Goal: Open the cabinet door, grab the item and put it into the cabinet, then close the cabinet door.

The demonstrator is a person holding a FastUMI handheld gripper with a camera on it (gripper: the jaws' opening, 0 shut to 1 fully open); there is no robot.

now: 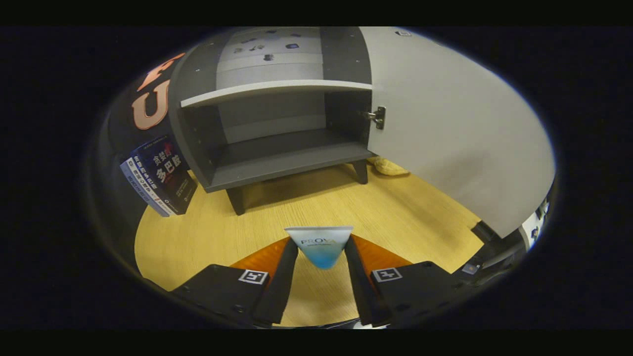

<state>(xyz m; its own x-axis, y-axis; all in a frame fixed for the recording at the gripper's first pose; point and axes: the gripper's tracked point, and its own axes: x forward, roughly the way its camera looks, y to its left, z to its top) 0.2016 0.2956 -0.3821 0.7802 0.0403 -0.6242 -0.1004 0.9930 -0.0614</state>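
A small dark grey cabinet (277, 128) stands on the wooden table beyond my fingers, with its light grey door (455, 133) swung wide open to the right. Its lower compartment (292, 153) is bare under a pale shelf (277, 91). My gripper (321, 249) is shut on a white and blue tube (320, 247), which both fingers press from the sides. The tube hangs above the table, well short of the cabinet's front.
A dark book (158, 175) leans against the cabinet's left side. A yellow soft thing (390, 167) lies behind the open door by the cabinet's right leg. Bare wooden table (306, 207) stretches between my fingers and the cabinet.
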